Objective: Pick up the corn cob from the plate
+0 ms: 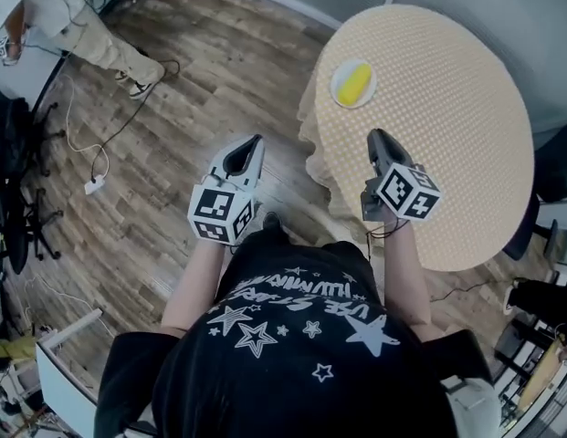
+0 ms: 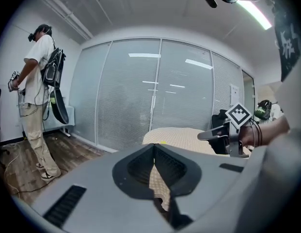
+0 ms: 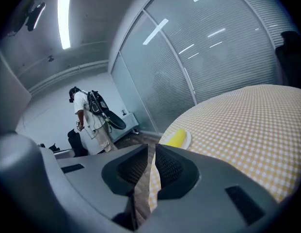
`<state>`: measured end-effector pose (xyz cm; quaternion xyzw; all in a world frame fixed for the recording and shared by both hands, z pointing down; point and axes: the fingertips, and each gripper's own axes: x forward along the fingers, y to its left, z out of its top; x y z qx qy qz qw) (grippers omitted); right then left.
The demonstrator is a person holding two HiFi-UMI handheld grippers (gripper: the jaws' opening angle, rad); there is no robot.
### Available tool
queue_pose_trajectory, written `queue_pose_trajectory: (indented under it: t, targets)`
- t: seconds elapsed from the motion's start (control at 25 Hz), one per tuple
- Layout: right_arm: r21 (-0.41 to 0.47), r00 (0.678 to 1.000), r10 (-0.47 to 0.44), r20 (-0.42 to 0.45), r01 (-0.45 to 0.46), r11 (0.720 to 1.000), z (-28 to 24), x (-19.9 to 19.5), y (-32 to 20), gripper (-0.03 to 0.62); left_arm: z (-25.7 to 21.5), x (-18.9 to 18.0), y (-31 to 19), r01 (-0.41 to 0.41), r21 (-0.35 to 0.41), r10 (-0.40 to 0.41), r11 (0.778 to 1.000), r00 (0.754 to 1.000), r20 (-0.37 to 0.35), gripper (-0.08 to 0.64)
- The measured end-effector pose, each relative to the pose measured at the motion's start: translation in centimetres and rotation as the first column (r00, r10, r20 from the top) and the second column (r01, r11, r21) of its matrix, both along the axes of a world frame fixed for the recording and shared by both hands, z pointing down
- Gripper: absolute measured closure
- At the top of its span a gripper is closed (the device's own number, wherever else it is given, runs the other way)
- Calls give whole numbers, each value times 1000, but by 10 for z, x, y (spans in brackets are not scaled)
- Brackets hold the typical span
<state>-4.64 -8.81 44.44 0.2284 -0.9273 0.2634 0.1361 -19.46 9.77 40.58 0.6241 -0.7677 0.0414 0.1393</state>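
Observation:
A yellow corn cob [image 1: 354, 83] lies on a small white plate [image 1: 339, 95] near the far left edge of a round table [image 1: 447, 108] with a yellow checked cloth. In the right gripper view the corn cob [image 3: 176, 139] and plate [image 3: 186, 142] sit just ahead, past the jaw tips. My right gripper [image 1: 375, 136] hovers over the table's near left part, short of the plate, shut and empty. My left gripper [image 1: 257, 140] is off the table's left side, over the wood floor, shut with nothing in it. The left gripper view shows the table [image 2: 182, 136] ahead and the right gripper [image 2: 206, 136] beside it.
A person with a backpack [image 2: 38, 76] stands on the wood floor far to the left [image 1: 78, 26]. Cables and a plug [image 1: 94, 182] lie on the floor. Glass walls with blinds [image 2: 155, 91] close the room behind the table. Dark furniture [image 1: 548, 245] stands at the right.

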Motion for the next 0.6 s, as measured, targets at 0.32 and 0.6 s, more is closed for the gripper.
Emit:
queue_pose_trajectory:
  t: [0.32, 0.6]
  targets:
    - [-19, 987, 135, -91, -137, 990, 13, -23, 18, 540, 7, -52, -2, -117, 13, 118, 993, 993, -5, 552]
    - [-64, 980, 157, -119, -166, 984, 28, -36, 5, 538, 13, -62, -31, -180, 7, 180, 984, 983, -23, 552]
